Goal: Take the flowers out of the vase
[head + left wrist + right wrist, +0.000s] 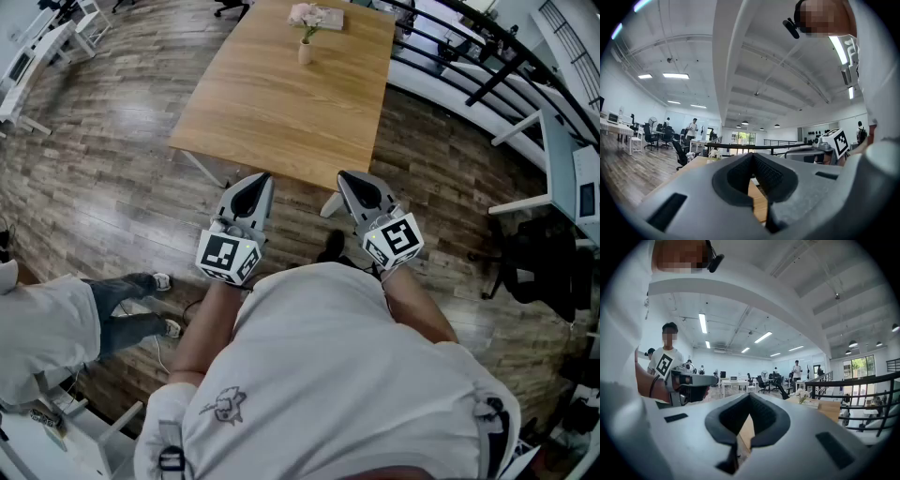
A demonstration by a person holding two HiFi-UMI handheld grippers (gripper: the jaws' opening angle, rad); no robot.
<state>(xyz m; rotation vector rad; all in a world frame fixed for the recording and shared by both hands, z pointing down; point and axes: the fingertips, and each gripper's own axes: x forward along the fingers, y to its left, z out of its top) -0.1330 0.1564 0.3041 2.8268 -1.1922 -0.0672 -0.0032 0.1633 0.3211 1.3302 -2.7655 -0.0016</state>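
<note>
Much open floor (103, 187): dark wood planks, wide and bare left of the table and between its near edge and the person.
Table (281, 103): long pale wood top running near to far, mostly bare; near edge just beyond both gripper tips.
Right edge: table's long right side is close to a black railing (469, 66), so room is tight there; white desk (562, 159) and black chair (534, 267) nearer on the right.
Bystander (47, 328): lower left, near the person's left arm.
Left gripper (265, 178): level, aimed at the table, jaws closed together, nothing between.
Right gripper (343, 176): same pose, jaws closed together, empty.
Vase (305, 52): small, pale, upright at the table's far end, well apart from both grippers.
Flowers (305, 14): pale pink, standing in the vase.
Head view only: table outline, vase body.
Gripper views only: ceiling lights, far desks, people standing far back; the flowers are only a small pale blur there.
</note>
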